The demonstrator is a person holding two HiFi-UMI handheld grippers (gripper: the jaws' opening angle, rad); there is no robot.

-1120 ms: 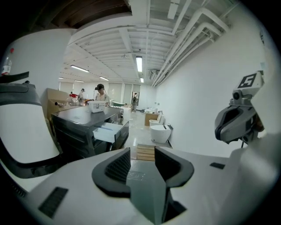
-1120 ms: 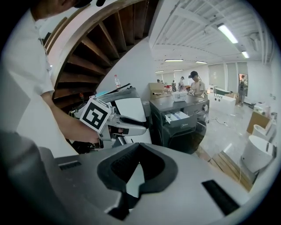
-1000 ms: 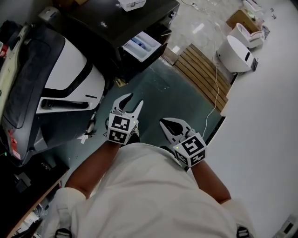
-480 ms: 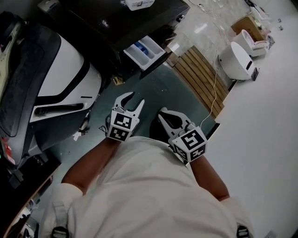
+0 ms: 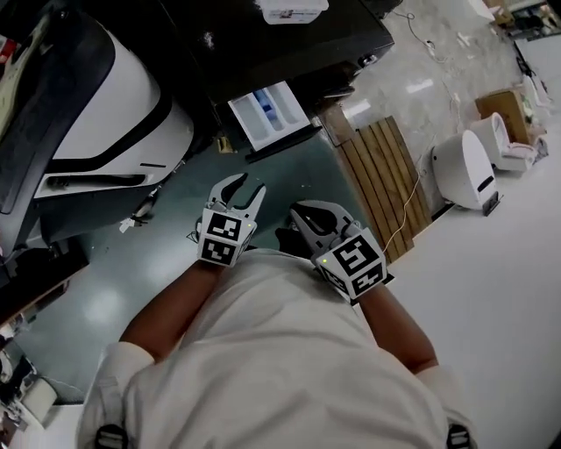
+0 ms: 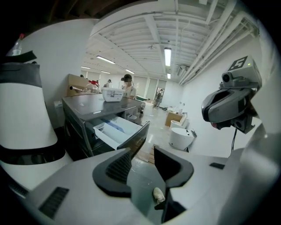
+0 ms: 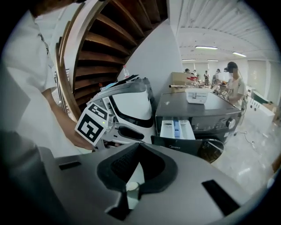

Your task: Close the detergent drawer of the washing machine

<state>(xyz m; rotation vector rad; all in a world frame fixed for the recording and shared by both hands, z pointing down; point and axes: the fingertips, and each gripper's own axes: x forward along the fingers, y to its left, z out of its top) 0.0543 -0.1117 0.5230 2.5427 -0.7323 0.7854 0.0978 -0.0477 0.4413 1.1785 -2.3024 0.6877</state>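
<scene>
The dark washing machine (image 5: 263, 44) stands at the top of the head view. Its white detergent drawer (image 5: 267, 114) is pulled out, with a blue compartment showing. My left gripper (image 5: 250, 186) hovers over the green floor short of the drawer, jaws open and nothing between them. In the left gripper view the drawer (image 6: 117, 131) lies ahead and left of the open left gripper (image 6: 141, 151). My right gripper (image 5: 300, 212) is beside the left one, its tips touching and holding nothing. The right gripper view shows the right gripper (image 7: 138, 149) shut, with the drawer (image 7: 178, 129) beyond and to the right.
A white and black appliance (image 5: 114, 114) stands left of the machine. A wooden slat platform (image 5: 386, 184) lies to the right, with a cable (image 5: 408, 206) across it and a round white appliance (image 5: 465, 171) beyond. A white container (image 5: 289, 10) sits on the machine. People stand far behind.
Both grippers have moved over the floor toward the washing machine, and the drawer now sits nearer and more directly ahead of them. The jaws look as they did.
</scene>
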